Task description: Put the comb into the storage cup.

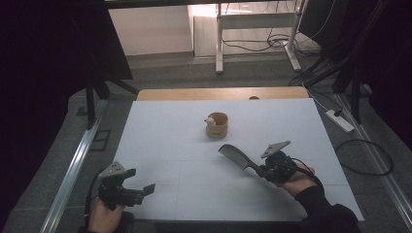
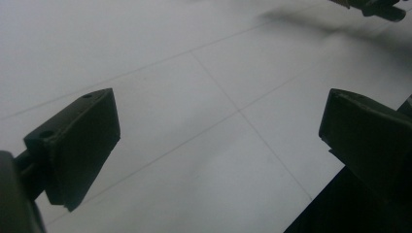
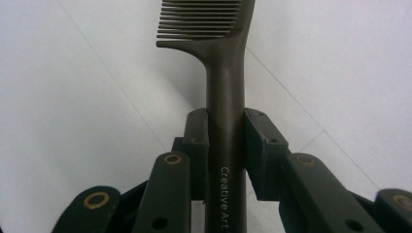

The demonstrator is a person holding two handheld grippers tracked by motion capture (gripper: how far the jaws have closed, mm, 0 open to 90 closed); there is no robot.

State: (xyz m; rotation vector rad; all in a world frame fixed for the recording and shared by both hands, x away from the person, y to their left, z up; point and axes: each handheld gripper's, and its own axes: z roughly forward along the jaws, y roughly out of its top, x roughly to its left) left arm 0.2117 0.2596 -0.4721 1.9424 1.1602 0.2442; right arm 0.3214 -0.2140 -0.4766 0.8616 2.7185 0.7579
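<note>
Right hand-held gripper (image 3: 226,141) clamps comb (image 3: 226,87) handle; left hand-held gripper (image 1: 138,182) released, empty.

wooden cup (image 1: 216,125) mid-table | white table (image 1: 160,145) | power strip (image 1: 339,120) on floor

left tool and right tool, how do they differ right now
The left tool has its jaws spread wide with nothing between them, while the right tool is shut on the handle of the dark plastic comb. The left tool sits at the near left edge of the white table; the right tool is farther in, its comb pointing toward the small tan wooden cup. Both are black and hand-held.
</note>
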